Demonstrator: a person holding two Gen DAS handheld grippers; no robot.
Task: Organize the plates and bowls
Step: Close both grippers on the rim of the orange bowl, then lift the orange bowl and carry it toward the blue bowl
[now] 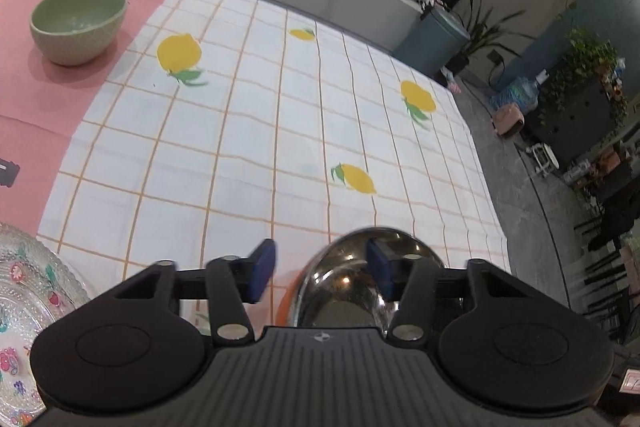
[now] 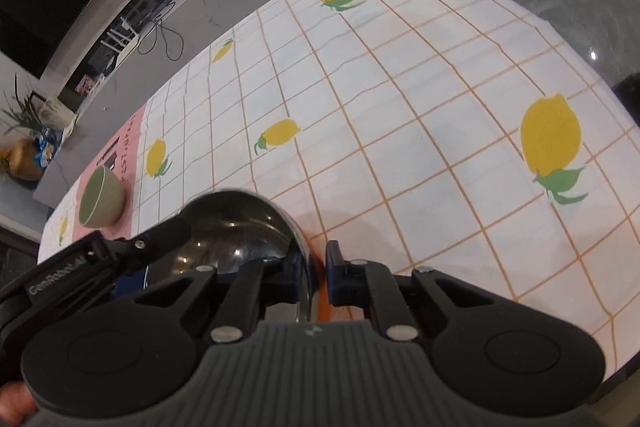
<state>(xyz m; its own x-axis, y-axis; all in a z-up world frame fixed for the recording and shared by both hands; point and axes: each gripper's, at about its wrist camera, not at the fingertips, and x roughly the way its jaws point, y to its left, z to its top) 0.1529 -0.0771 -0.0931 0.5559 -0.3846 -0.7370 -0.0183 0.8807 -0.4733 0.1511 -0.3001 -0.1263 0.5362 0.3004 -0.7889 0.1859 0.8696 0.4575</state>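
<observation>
Polished steel bowl (image 1: 352,283), round and mirror-bright, resting at the near edge of the lemon-print tablecloth (image 1: 280,131) with an orange object (image 1: 286,301) partly hidden under it. Being circular, it has no long axis; its opening faces upward and its rim tilts slightly in both views.

My left gripper (image 1: 320,273) stands wide: its blue-padded right finger sits inside the bowl, the left finger hangs over bare cloth, and no squeeze on the rim is visible. My right gripper (image 2: 314,277) is narrow, its two blue pads straddling the bowl's rim (image 2: 308,267), one inside and one outside; whether they actually pinch the metal I cannot tell.

Green bowl (image 1: 78,23), matte ceramic with a faintly patterned outer wall, upright on the pink section of cloth (image 1: 24,99), well apart from the steel bowl. Pressed-glass plate (image 1: 28,307), beaded texture with small coloured floral motifs, lies flat at the near left, beside my left gripper. The tablecloth is white with an orange grid and printed yellow lemons with green leaves.
</observation>
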